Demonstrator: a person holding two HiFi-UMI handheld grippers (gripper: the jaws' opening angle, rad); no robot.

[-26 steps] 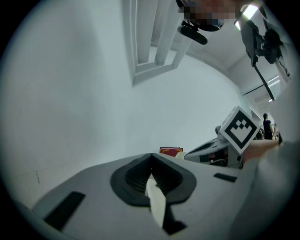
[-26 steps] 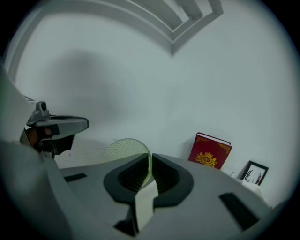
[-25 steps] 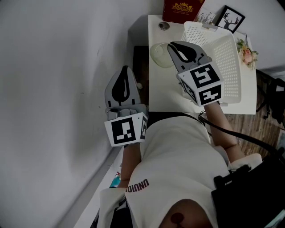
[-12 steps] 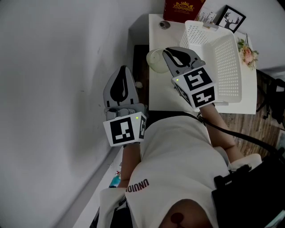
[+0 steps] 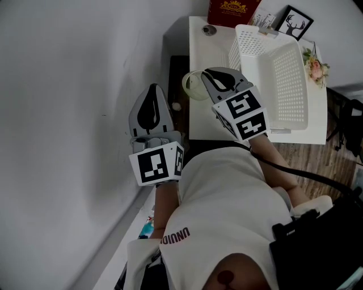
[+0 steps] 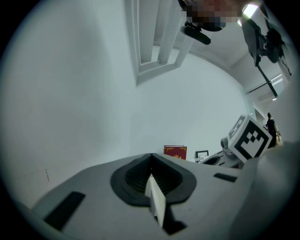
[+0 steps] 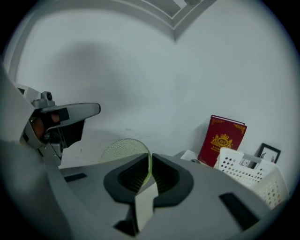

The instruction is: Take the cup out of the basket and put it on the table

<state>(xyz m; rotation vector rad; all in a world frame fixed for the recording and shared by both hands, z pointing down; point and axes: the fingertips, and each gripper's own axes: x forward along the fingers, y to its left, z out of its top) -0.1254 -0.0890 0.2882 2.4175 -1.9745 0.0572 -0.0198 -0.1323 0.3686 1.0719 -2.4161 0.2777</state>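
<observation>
The cup (image 5: 193, 85) is a translucent, pale green, dimpled glass. My right gripper (image 5: 205, 76) is shut on its rim and holds it over the left edge of the white table (image 5: 205, 122), outside the white perforated basket (image 5: 289, 73). In the right gripper view the cup (image 7: 123, 149) shows just beyond the right gripper (image 7: 150, 161), with its wall pinched between the jaws. My left gripper (image 5: 152, 90) hangs left of the table, beside the wall. Seen in its own view, the left gripper (image 6: 151, 157) is shut with nothing in it.
A red box (image 5: 232, 12), a framed deer picture (image 5: 294, 24) and a small round object (image 5: 209, 30) stand at the table's far end. Flowers (image 5: 315, 68) lie right of the basket. A grey wall runs close along the left.
My right gripper has carried the cup left and nearer to me, from beside the basket to the table's left edge. The left gripper has barely shifted.
</observation>
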